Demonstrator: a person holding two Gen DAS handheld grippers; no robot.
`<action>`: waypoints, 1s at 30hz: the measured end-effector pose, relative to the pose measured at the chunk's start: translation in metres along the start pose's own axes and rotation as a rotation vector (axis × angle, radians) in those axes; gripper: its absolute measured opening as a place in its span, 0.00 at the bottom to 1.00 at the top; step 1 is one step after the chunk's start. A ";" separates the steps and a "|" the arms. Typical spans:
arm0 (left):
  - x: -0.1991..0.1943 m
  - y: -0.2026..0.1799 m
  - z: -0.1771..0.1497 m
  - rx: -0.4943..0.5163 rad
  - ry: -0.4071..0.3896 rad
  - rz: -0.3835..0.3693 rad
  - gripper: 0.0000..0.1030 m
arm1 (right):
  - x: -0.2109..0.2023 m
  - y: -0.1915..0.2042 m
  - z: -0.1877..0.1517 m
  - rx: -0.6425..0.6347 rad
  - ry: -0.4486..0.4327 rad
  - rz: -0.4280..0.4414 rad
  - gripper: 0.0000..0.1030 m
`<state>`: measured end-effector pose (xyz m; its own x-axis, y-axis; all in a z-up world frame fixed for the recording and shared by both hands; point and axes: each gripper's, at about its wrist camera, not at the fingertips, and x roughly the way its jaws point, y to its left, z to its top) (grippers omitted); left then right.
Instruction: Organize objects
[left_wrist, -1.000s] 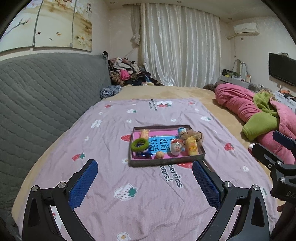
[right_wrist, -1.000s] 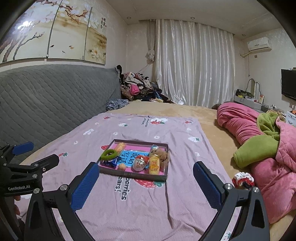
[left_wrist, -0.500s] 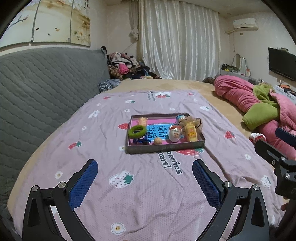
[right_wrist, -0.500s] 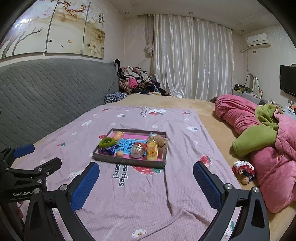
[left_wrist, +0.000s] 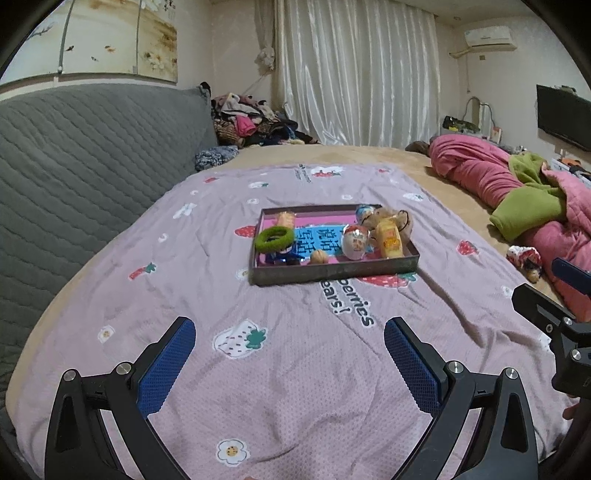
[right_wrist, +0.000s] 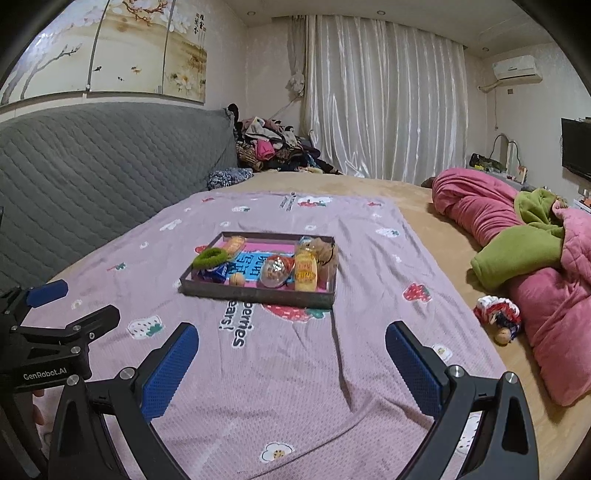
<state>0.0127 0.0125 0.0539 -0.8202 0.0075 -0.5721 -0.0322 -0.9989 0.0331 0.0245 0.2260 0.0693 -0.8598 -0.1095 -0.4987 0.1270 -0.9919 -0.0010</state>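
Tools, left (left_wrist: 288, 343) and right (right_wrist: 291, 347), spread wide, holding and touching nothing.

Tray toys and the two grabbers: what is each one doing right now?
Left gripper: open, empty, above the sheet.
Right gripper: open, empty.
Tray: flat on the sheet, holding toys.
Green ring: propped on the tray's left edge.
Yellow bottle: in the tray, leaning back.
Small doll: lying outside the tray, by the pink blanket.
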 end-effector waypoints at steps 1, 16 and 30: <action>0.003 -0.001 -0.002 -0.001 0.005 -0.003 0.99 | 0.002 0.000 -0.002 0.001 0.004 0.002 0.99; 0.031 -0.003 -0.026 -0.021 0.025 -0.009 0.99 | 0.028 0.001 -0.032 0.026 0.029 0.005 0.99; 0.054 0.004 -0.042 -0.040 0.054 -0.001 0.99 | 0.050 0.002 -0.053 0.029 0.080 0.008 0.99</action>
<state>-0.0077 0.0070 -0.0111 -0.7878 0.0073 -0.6159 -0.0091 -1.0000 -0.0002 0.0079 0.2223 -0.0018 -0.8167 -0.1130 -0.5660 0.1180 -0.9926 0.0279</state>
